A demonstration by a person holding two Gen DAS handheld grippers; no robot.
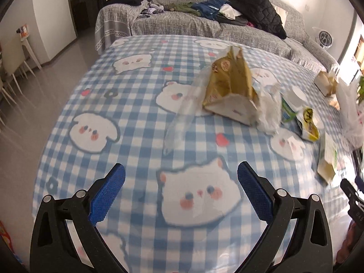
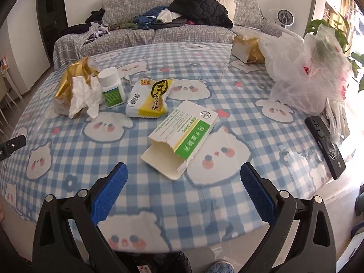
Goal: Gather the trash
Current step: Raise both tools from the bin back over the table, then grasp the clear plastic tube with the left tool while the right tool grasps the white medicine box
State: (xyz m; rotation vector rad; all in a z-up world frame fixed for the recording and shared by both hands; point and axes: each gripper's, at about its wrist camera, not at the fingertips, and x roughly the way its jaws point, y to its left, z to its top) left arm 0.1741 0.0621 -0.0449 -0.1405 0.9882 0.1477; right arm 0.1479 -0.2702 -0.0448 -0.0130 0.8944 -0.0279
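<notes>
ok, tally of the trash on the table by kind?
Gold tissue packs: 2
Crumpled tissue: 1
Pill bottle: 1
Snack wrapper: 1
Open medicine box: 1
Clear plastic wrap: 1
Total: 7

Left wrist view: low over near-left part of table (image 1: 95, 104), facing across checked cloth toward sofa (image 1: 182, 27) beyond far edge; own fingers frame bottom; gold tissue pack (image 1: 229, 86) close, mid-frame

Right wrist view: low at table's near edge (image 2: 68, 211), facing same sofa (image 2: 159, 36), more toward right side; white-green carton (image 2: 182, 136) nearest

Shared: sofa with clothes, gold pack (image 2: 70, 82), white bottle (image 2: 111, 86), yellow snack packet (image 2: 150, 97), carton (image 1: 327, 159), plastic bag (image 2: 302, 72) at right edge; left gripper tip visible at left border of right view
</notes>
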